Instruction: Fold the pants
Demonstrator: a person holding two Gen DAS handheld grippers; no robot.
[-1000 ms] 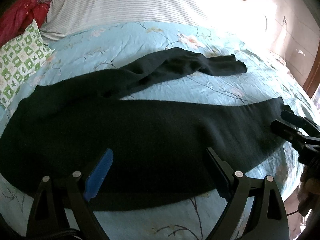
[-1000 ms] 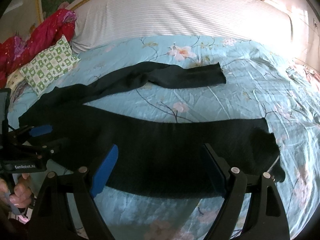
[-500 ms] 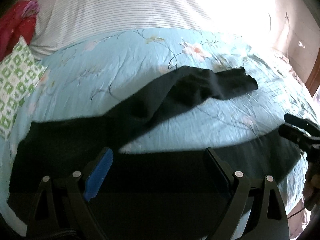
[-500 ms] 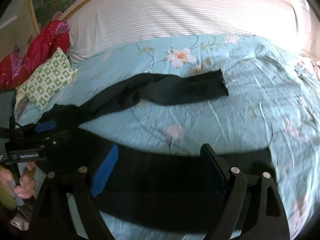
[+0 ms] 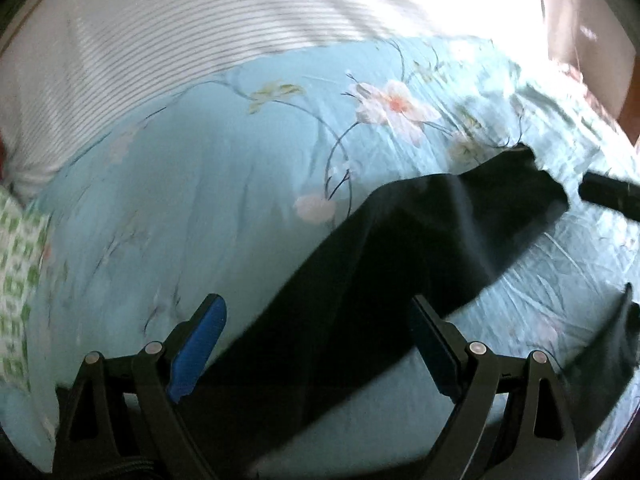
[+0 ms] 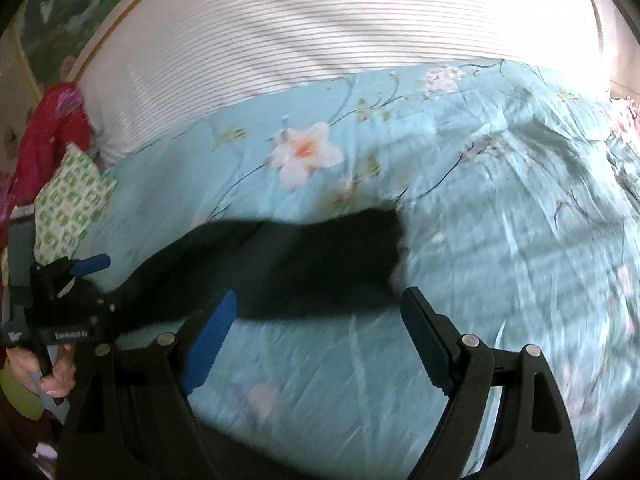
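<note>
Black pants [image 5: 404, 264] spread across the flowered bedspread [image 5: 200, 200], far leg angled away. Left gripper [image 5: 316, 348] and right gripper [image 6: 316, 336] both spread wide, gripping nothing. Risk: pinching one layer only, dragging the leg crooked, bunching the fold.

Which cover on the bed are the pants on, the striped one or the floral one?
The light blue floral sheet. The pants, as far as visible, lie on it, stopping short of the white striped cover behind.
</note>
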